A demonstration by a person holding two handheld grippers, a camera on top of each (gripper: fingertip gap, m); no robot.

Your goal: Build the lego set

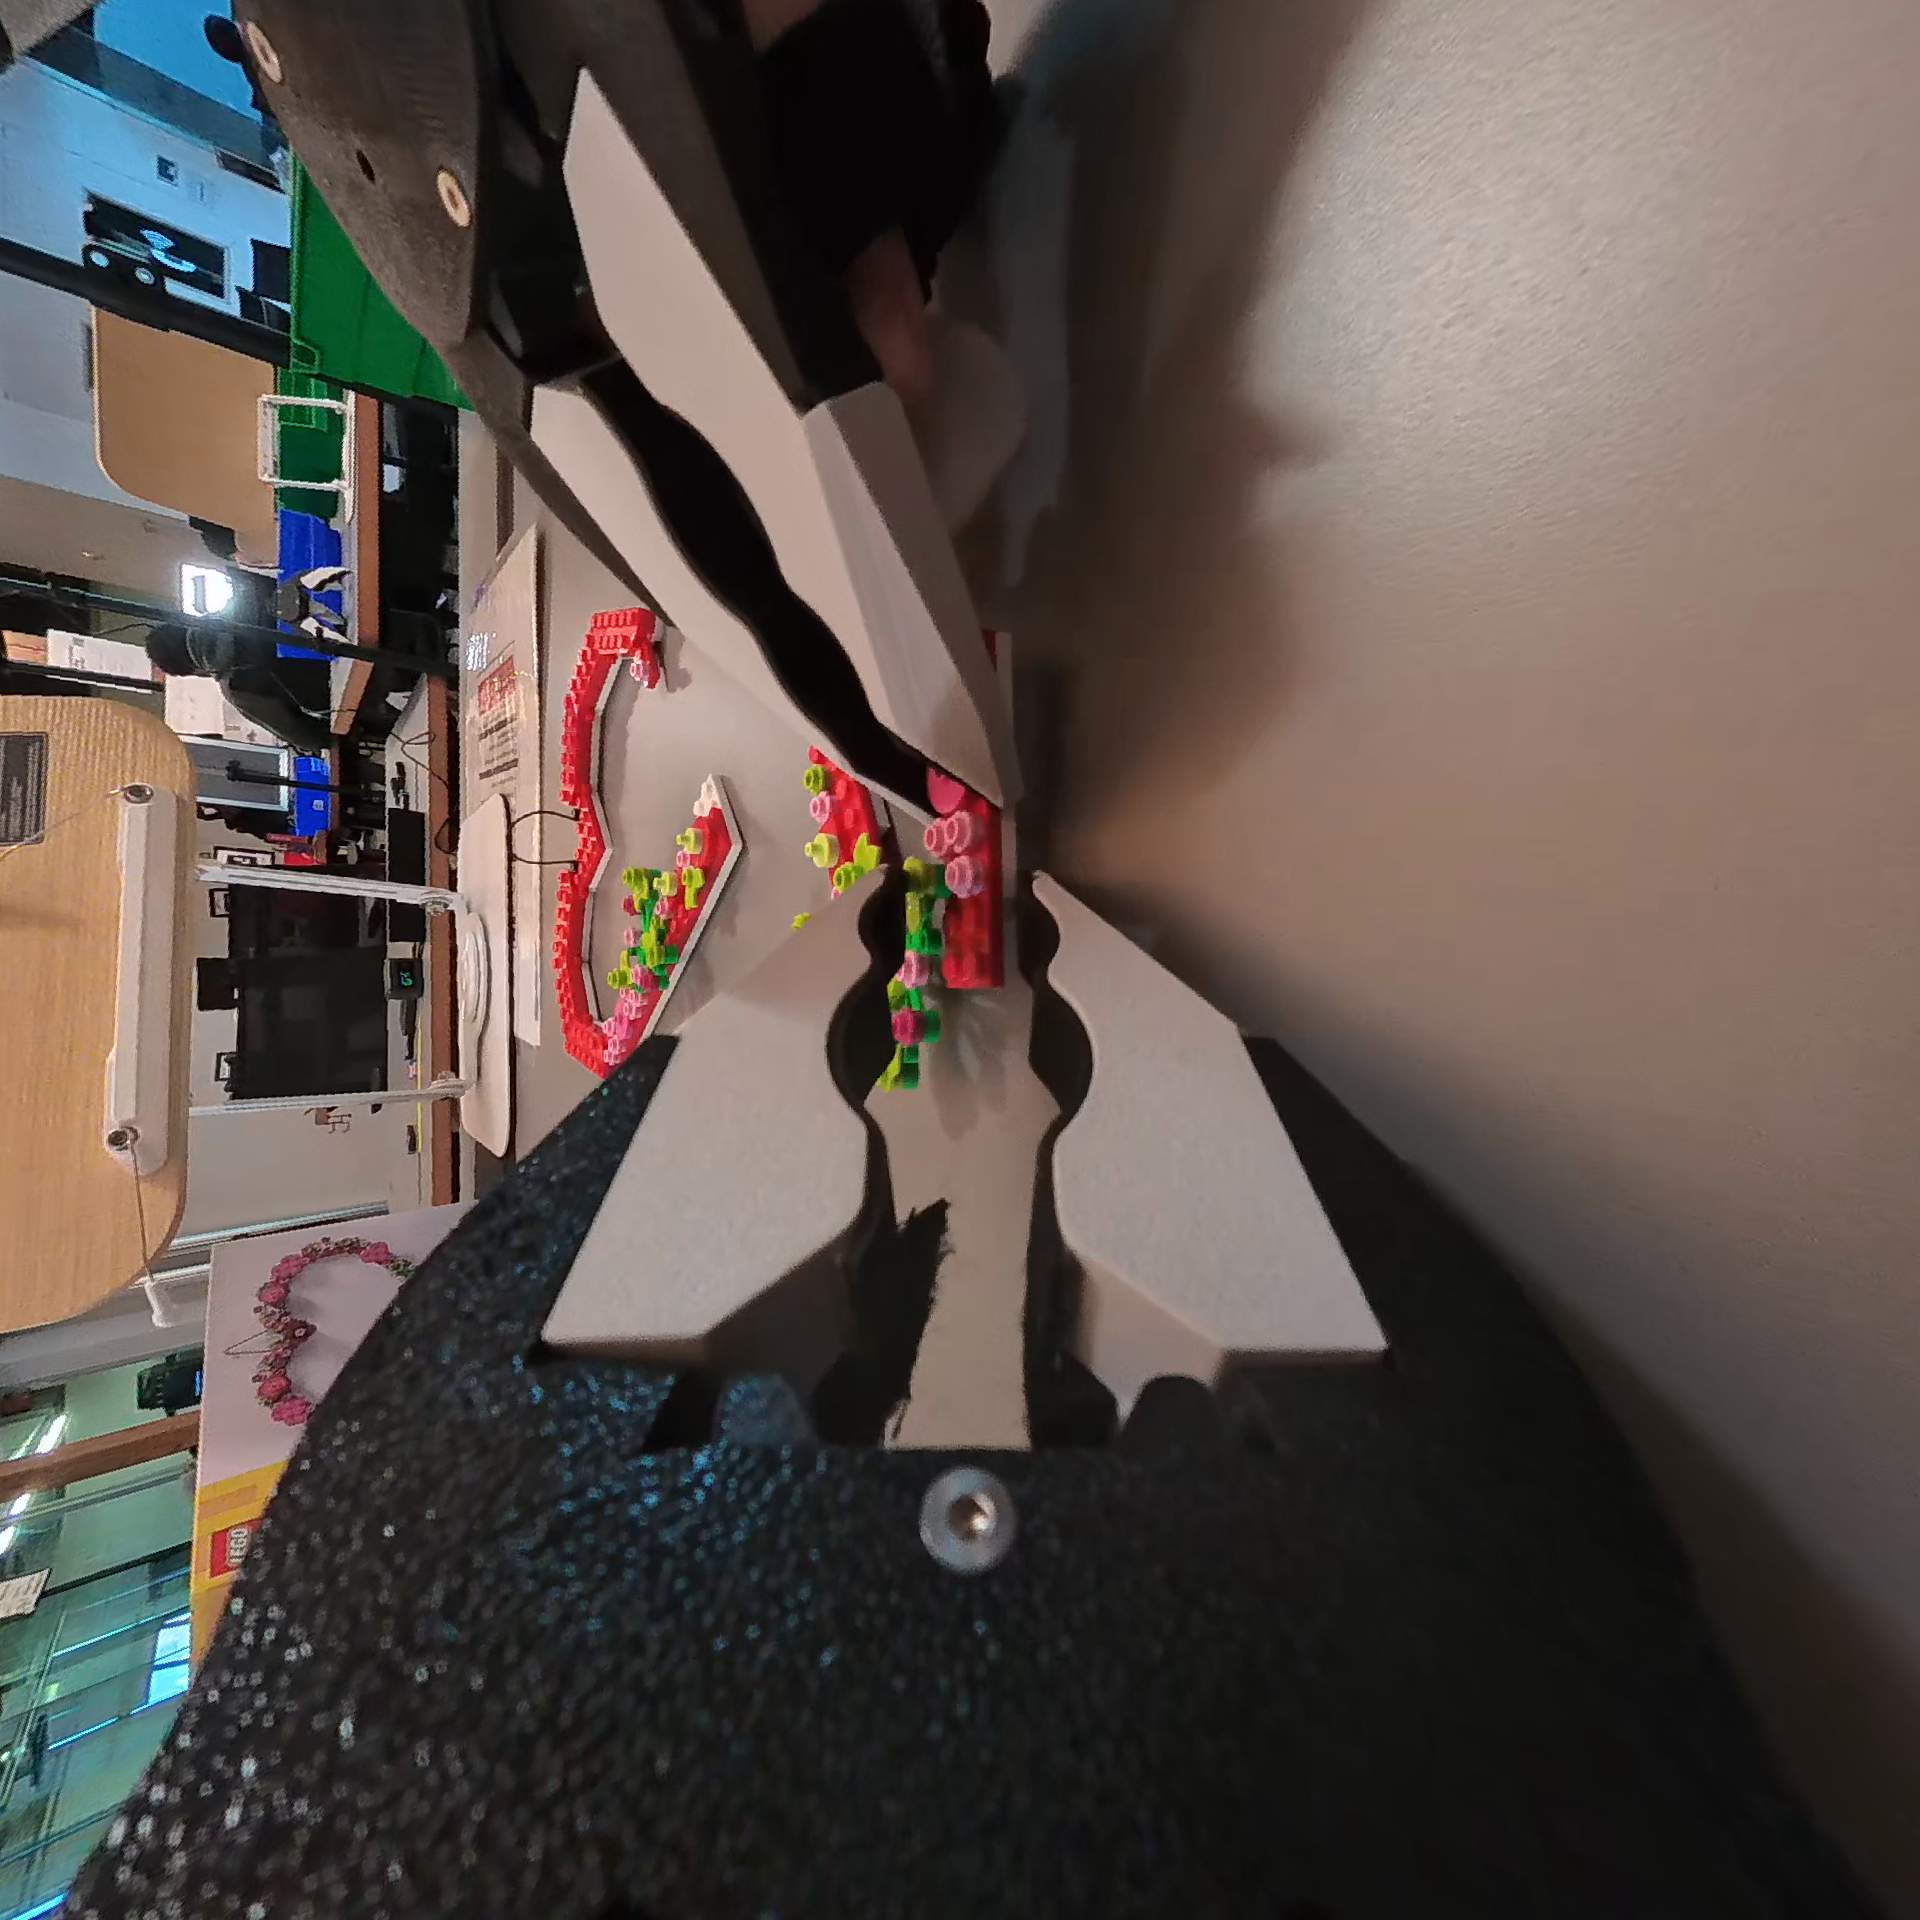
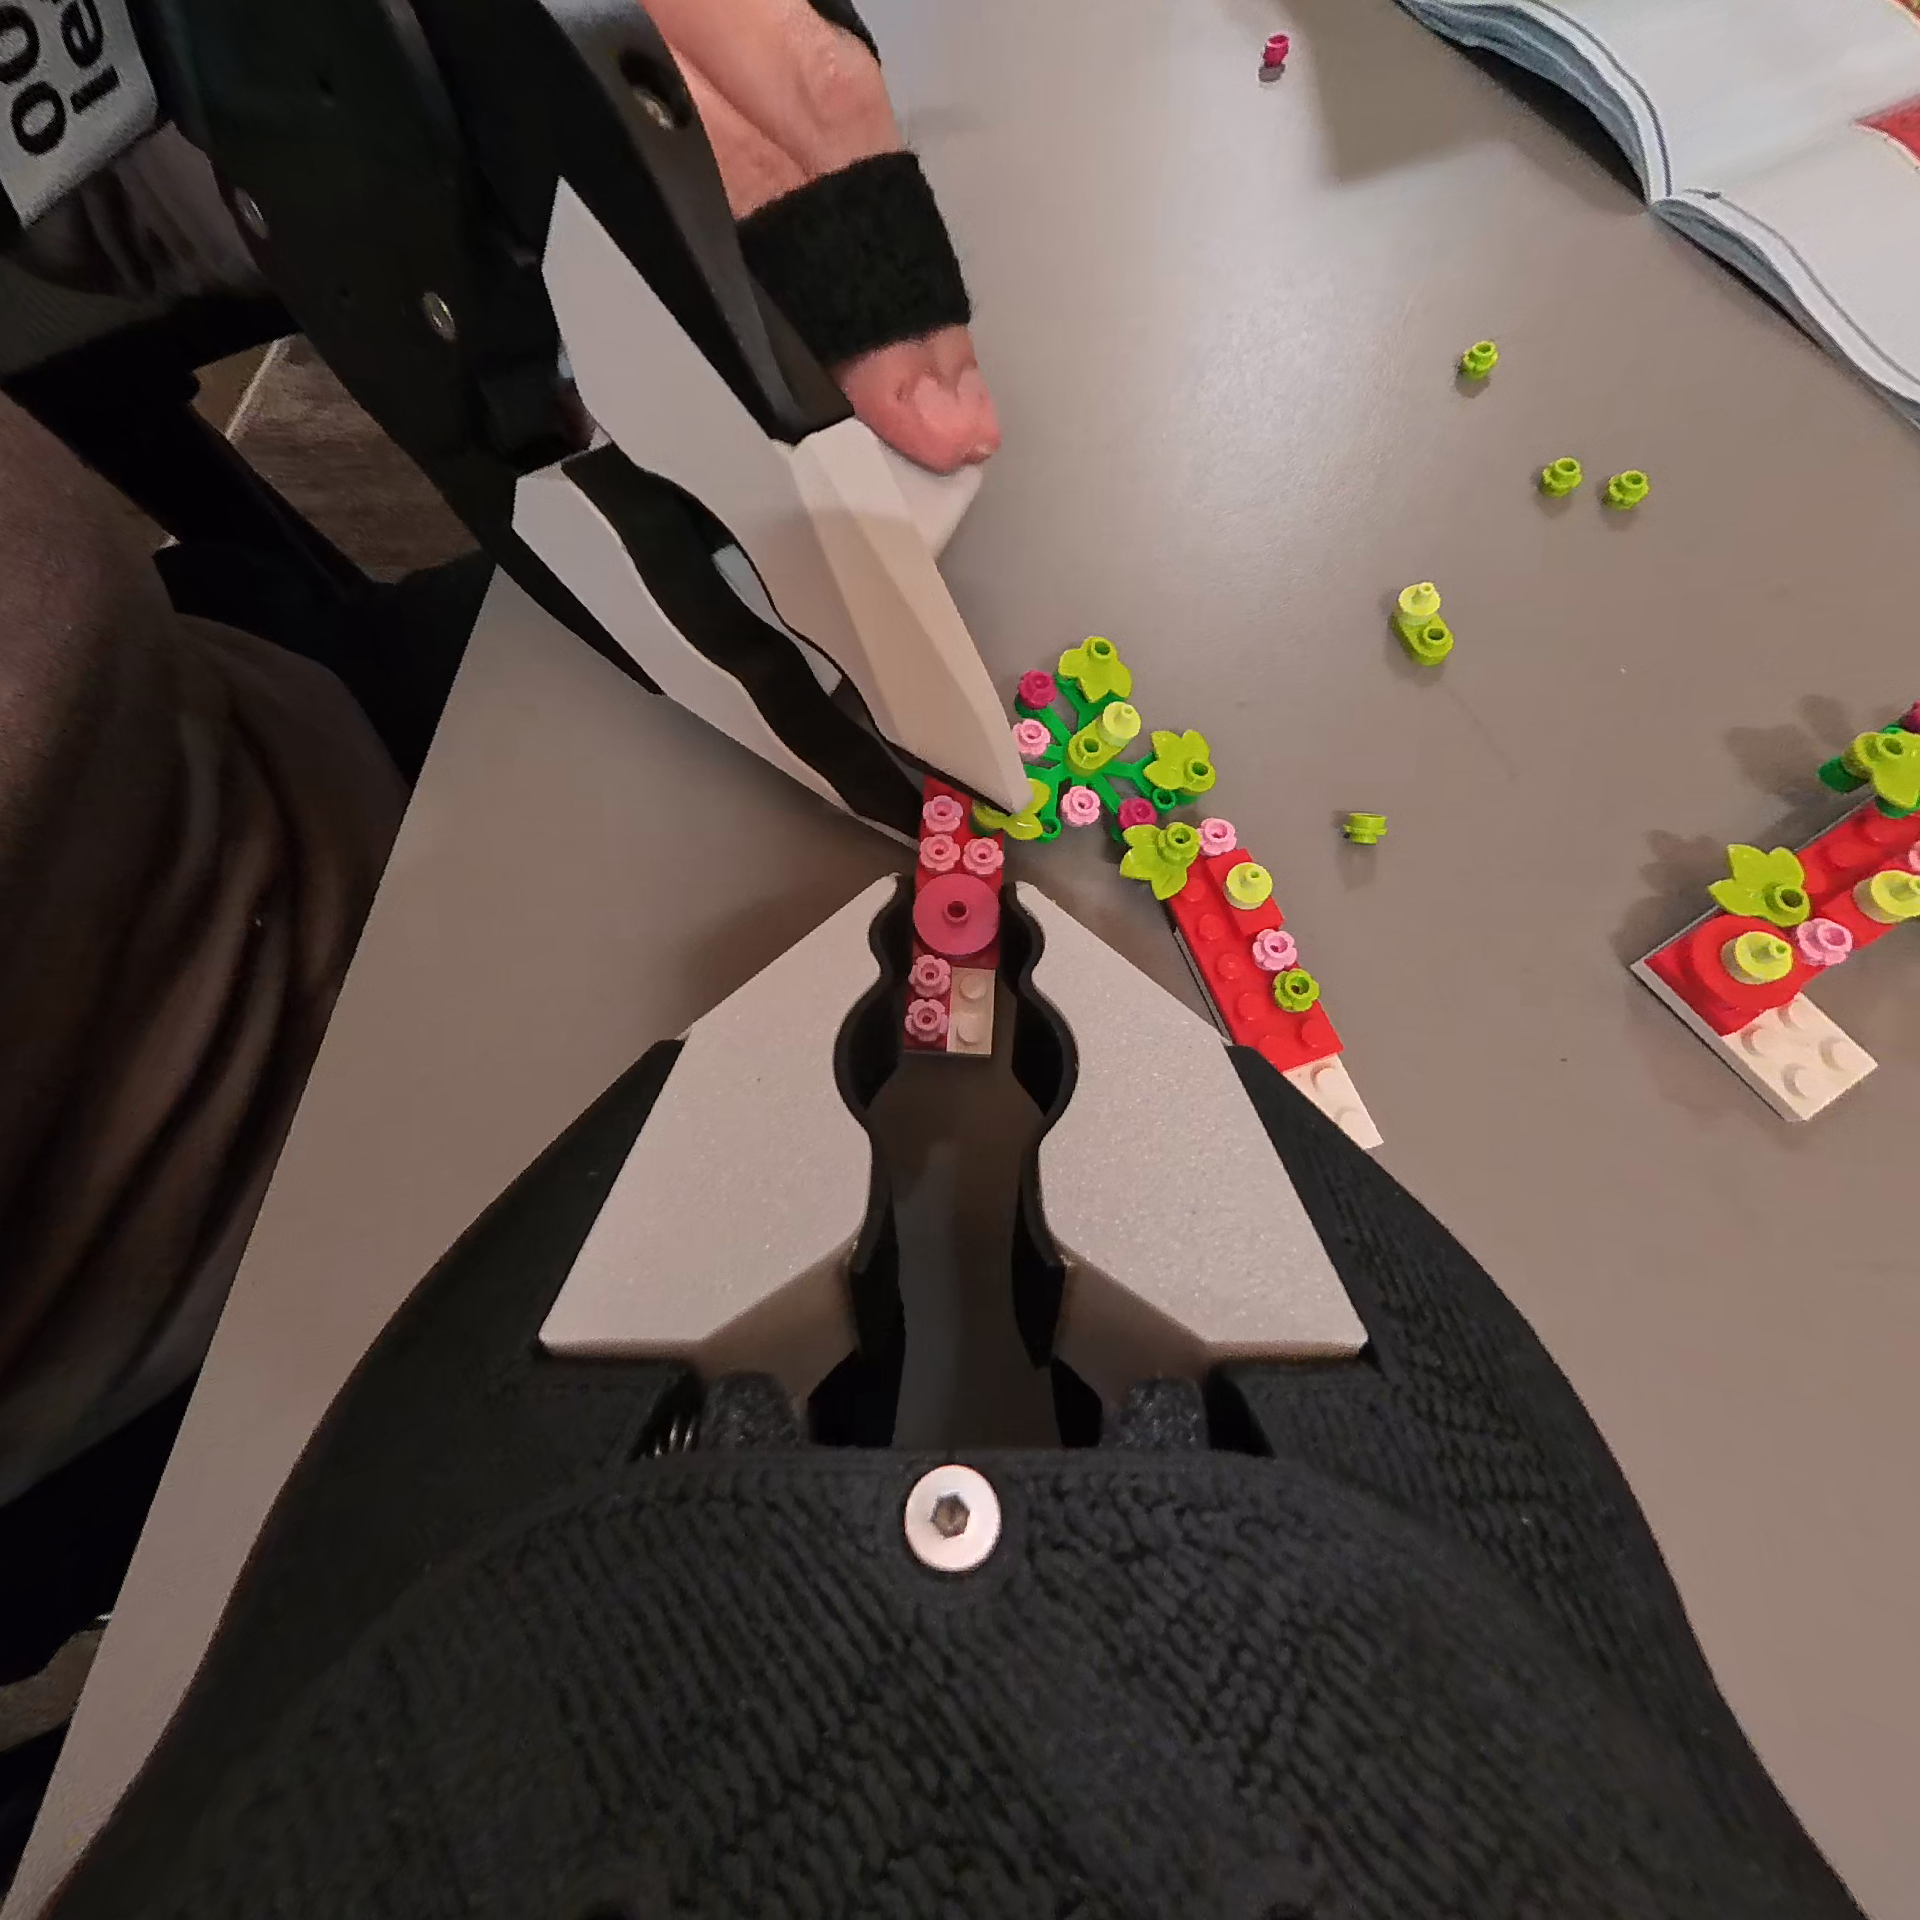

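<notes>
My right gripper (image 2: 956,894) pinches the red flowered strip (image 2: 951,935) flat on the grey table (image 2: 1351,260), left gripper (image 2: 997,816) pressed together over a lime leaf (image 2: 1023,821); risk: hard downward push skews the strip, popping studs.

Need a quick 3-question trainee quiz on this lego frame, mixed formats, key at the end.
1. True or false: loose lime studs lie on the table, away from the builds.
2. What sits between the fingers of the right gripper? A) a red strip with pink flowers B) a blue brick C) a single white plate
3. Fill in: the left gripper has its tip on a ____-coloured leaf piece at the strip's far end.
Key: 1 true; 2 A; 3 lime.
</notes>
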